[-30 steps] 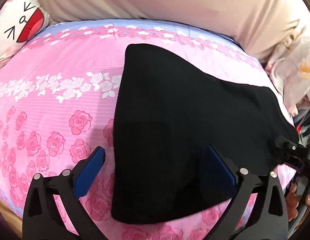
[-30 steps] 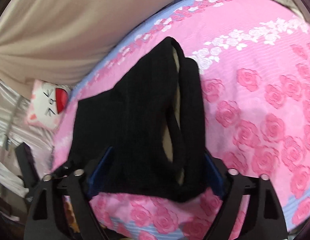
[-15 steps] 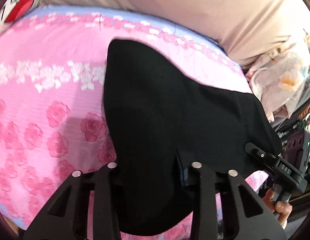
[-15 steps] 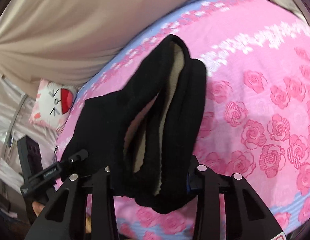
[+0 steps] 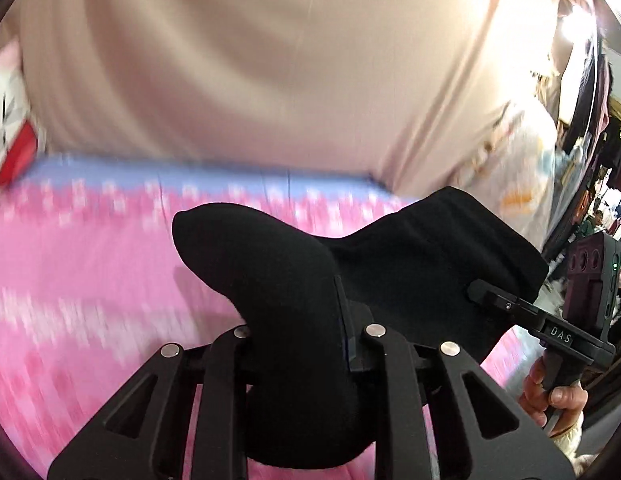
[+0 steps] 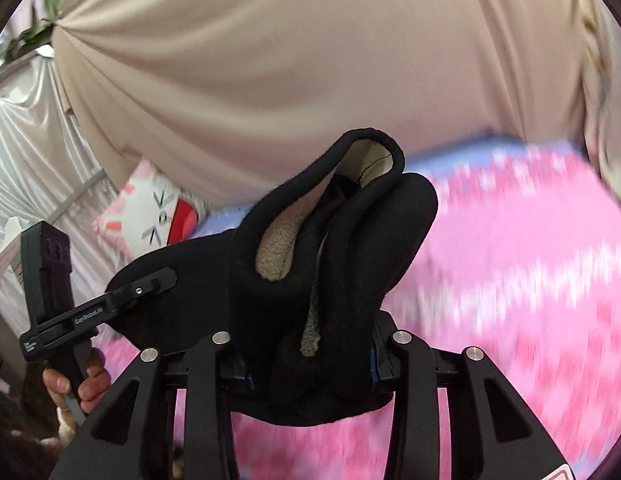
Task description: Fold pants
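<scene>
The black pants [image 5: 294, 292] are pinched by the left tool [image 5: 298, 340], its jaws closing on the fabric. The waistband end is clamped by the right tool [image 6: 306, 356] above the pink bed [image 6: 510, 280].

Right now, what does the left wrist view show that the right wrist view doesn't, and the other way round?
Only the left wrist view shows the pants as plain black cloth, the right gripper with the hand holding it, and a lit, cluttered room at the far right. Only the right wrist view shows the pants' beige fleece lining, the left gripper, a cat-face pillow and white drapes. Both show the pants bunched between the near gripper's fingers, the pink rose bedsheet and the beige curtain. The left gripper's fingers are closing on the cloth.
</scene>
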The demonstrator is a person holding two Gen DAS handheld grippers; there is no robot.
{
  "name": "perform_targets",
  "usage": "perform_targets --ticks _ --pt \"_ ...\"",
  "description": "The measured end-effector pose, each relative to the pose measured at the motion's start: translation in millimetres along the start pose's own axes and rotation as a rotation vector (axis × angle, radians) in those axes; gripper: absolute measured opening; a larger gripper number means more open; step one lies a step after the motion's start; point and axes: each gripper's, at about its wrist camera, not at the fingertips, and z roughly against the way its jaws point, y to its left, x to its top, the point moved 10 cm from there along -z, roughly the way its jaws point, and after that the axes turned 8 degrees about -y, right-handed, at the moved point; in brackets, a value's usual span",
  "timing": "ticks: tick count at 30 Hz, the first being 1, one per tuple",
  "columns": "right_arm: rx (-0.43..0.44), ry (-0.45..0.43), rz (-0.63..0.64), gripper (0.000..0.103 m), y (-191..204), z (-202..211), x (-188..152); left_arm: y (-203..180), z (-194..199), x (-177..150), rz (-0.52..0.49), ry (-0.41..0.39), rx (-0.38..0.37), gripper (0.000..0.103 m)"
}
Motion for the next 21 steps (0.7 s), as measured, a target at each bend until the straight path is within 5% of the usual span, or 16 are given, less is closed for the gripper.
perform_targets --ticks 6,8,11,13,17,20,21 --pt "0.007 -0.07 -0.023 0.037 -28.9 -109.2 51.6 44.4 -78.1 61.6 -0.06 -0.082 0.084 0.02" --pt "-0.015 -0.035 -0.066 0.046 -54.8 -157.1 45.8 68.0 -122.4 63.6 -0.077 -0.067 0.118 0.025" --pt "-0.194 0.122 -0.105 0.055 -121.4 -224.6 1.6 121.2 -193.7 27.9 -0.068 0.056 0.235 0.052" --pt "-0.399 0.169 -0.035 0.052 -163.4 -222.9 -18.2 164.4 -217.5 -7.0 -0.124 0.16 0.423 0.051" --pt "-0.399 0.031 0.056 0.052 -144.4 -178.7 9.4 200.0 -187.1 -22.3 -0.206 0.187 0.572 0.051" --pt "-0.31 0.036 0.175 0.023 -95.3 -193.6 38.0 186.1 -179.6 10.1 -0.134 0.138 0.496 0.054" --pt "-0.243 0.059 0.173 0.021 -78.7 -210.1 43.6 175.6 -184.4 24.0 -0.108 0.118 0.456 0.067"
